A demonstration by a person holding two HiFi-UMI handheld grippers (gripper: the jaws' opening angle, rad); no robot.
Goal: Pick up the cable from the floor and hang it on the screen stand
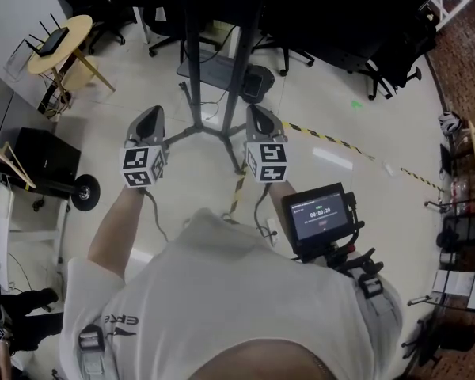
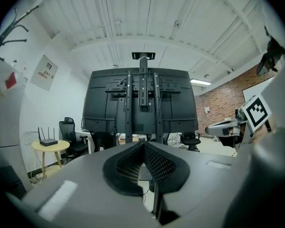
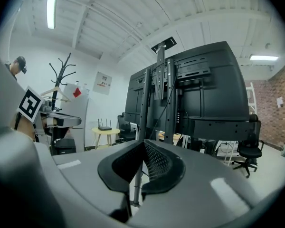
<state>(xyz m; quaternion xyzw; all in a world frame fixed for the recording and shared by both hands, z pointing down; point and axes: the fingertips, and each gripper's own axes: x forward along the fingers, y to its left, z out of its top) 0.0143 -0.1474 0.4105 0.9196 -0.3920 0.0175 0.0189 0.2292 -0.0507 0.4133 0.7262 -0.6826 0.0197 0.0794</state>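
We hold the left gripper (image 1: pixel 148 119) and right gripper (image 1: pixel 260 114) with both pairs of jaws fully closed, gripping nothing. A thin cable (image 1: pixel 192 106), hard to trace, lies on the floor (image 1: pixel 332 117) beside the screen stand (image 1: pixel 219 62) base.

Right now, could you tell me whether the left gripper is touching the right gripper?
Apart. The head view shows the left gripper and right gripper side by side, with a clear gap and the stand base between them.
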